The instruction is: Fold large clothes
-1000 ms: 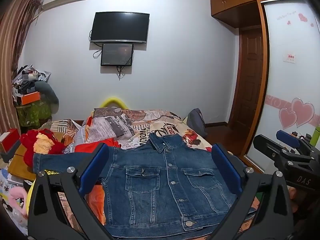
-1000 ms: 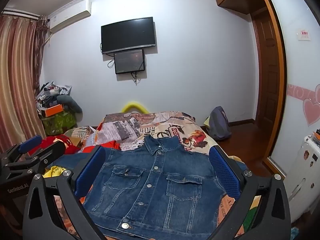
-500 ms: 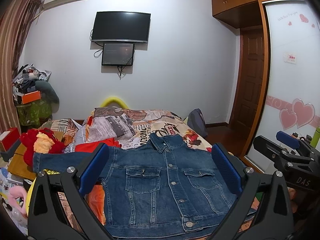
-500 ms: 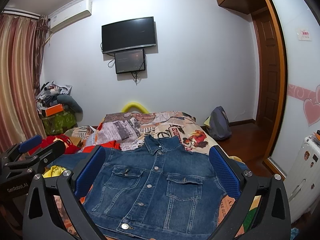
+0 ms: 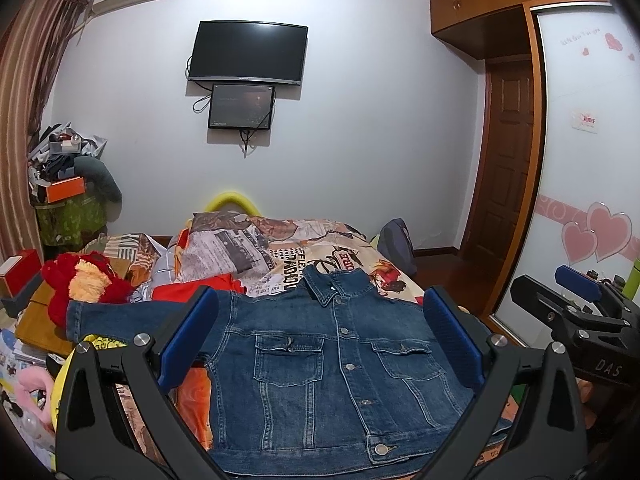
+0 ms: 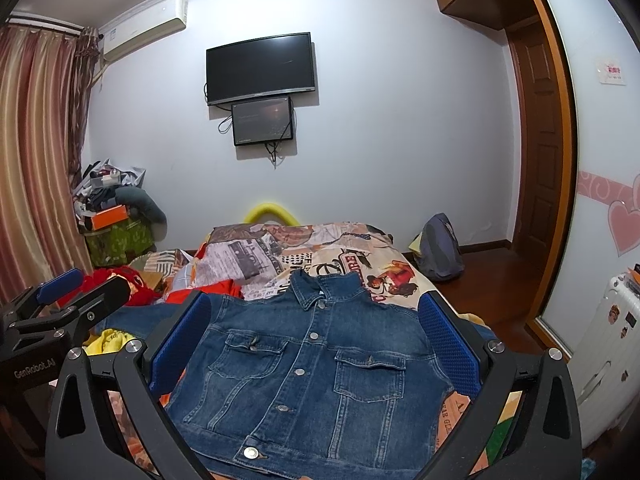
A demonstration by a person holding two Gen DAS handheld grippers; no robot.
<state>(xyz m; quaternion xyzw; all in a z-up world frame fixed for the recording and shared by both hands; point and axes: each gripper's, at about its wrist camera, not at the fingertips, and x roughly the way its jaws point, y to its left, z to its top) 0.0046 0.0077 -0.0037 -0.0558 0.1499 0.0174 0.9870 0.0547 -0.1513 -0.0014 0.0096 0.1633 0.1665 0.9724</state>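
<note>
Denim jacket [image 5: 336,364] flat, buttoned, on bed [image 5: 320,240]; both grippers' fingers spread, empty.

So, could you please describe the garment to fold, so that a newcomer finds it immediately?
Find the bed with the newspaper-print cover, below the wall television. On its near end a blue denim jacket lies flat, front side up, collar toward the television. Unlike the red and orange clothes beside it, it is dark blue with metal buttons and two chest pockets.
</note>
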